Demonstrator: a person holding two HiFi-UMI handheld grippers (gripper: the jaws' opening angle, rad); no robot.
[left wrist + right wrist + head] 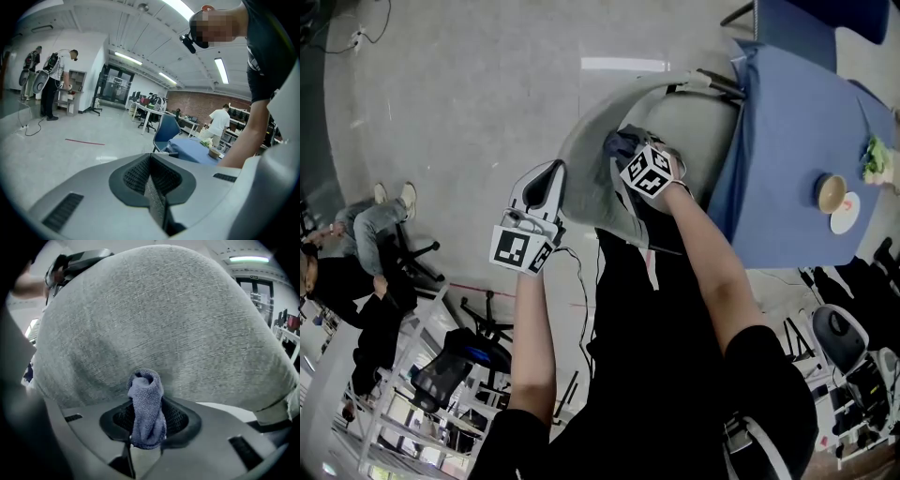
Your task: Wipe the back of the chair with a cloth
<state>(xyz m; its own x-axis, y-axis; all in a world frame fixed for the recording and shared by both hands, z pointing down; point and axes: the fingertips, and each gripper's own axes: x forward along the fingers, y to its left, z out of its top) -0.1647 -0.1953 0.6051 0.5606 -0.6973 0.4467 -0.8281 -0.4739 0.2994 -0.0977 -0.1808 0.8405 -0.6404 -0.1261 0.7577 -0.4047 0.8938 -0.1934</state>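
Nearest to me are my two forearms, each ending in a gripper. Right gripper (pixel 623 150) has its jaws clamped on the cloth (pixel 147 404), a blue-grey wad that sticks out past the tips right at the chair back (pixel 154 315), which is grey woven fabric. Whether it touches or sits a hair off, I can't tell. Left gripper (pixel 547 180) has its jaws pressed together with nothing between them. It sits at the left edge of the chair back and looks out across the room; contact with the chair is unclear. The chair is at centre just ahead of me, beside the table (pixel 787 131) with a blue cover on the right, and a bowl (pixel 832 192) stands on the table farther right. My read is that a wiping stroke on the back is in hand. To do it well I'd hold the clamp firm so the cloth doesn't pull out, and press with the wad, not the hard jaw tips. Strokes should be long and overlapping, follow the curve of the back and reach its edges. The left gripper could steady the chair if it shifts under the push. No readable writing anywhere: the marker cube (pixel 647 173) shows only black-and-white squares, and I see no brand or label on the cloth or chair.
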